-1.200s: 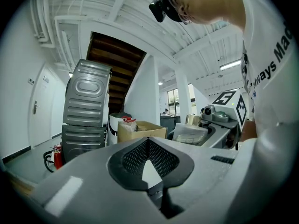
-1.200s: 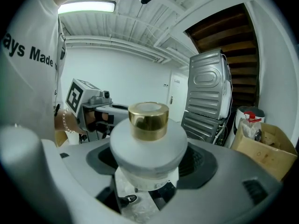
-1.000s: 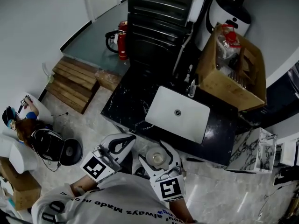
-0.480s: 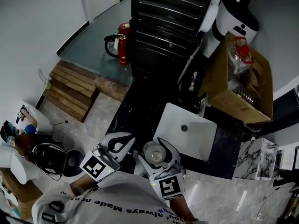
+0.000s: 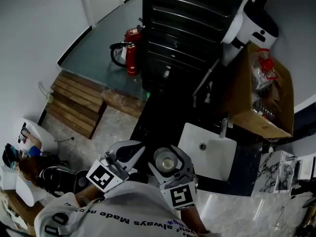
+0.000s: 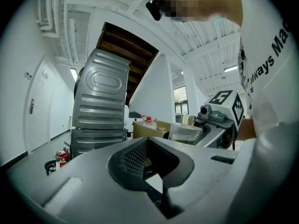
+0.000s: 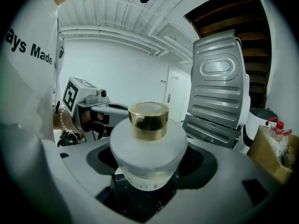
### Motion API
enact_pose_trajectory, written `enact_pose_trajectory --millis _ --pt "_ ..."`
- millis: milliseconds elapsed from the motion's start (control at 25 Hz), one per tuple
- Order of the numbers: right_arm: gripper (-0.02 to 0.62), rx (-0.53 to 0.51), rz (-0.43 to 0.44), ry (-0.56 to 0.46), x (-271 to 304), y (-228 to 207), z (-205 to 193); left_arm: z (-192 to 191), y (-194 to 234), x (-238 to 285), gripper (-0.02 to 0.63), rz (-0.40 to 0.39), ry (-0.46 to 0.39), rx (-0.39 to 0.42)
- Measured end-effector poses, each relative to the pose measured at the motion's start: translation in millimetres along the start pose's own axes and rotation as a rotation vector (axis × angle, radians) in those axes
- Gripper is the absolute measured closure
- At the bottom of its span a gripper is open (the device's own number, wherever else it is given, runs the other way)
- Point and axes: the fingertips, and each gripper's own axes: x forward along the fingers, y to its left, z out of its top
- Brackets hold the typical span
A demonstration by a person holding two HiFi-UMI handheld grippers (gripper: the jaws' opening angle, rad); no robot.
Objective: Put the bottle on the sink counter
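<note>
Right tongs, lower middle of the head view: jaws clamped on the squat frosted-white bottle with a gold cap. In the right gripper view the bottle stands upright between the jaws of the right tongs, cap up, and fills the middle of the frame. Black marbled stone shows directly beneath it. We cannot tell whether its base touches that stone.

Left tongs, just left of the right pair in the head view: jaws together. In the left gripper view the left tongs hold nothing.

The black marbled surface runs up from the bottle through the centre of the head view. The white rectangular sink basin is set into it, right of the bottle and near it.

We note a brown cardboard box at the right edge. A red fire extinguisher stands upper left of centre, and a wooden slatted pallet lies on the floor at the left.
</note>
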Motion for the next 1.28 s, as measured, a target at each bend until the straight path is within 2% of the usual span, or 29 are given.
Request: enact_pose_trajectory --millis 360,960,1280 --pt "0.259 0.016 -0.012 0.017 38.8 -8.4 1.7 -10.8 39.5 4.9 0.603 -0.013 0.01 -0.023" --pt "0.259 0.024 0.01 0.017 32.1 -32.8 -12.6 -14.9 30.7 28.1 0.603 0.0 0.034 -0.033" --pt "0.259 0.04 0.023 0.024 49.3 -47.1 -36.0 -43.0 43.5 45.0 0.603 0.008 0.091 -0.052"
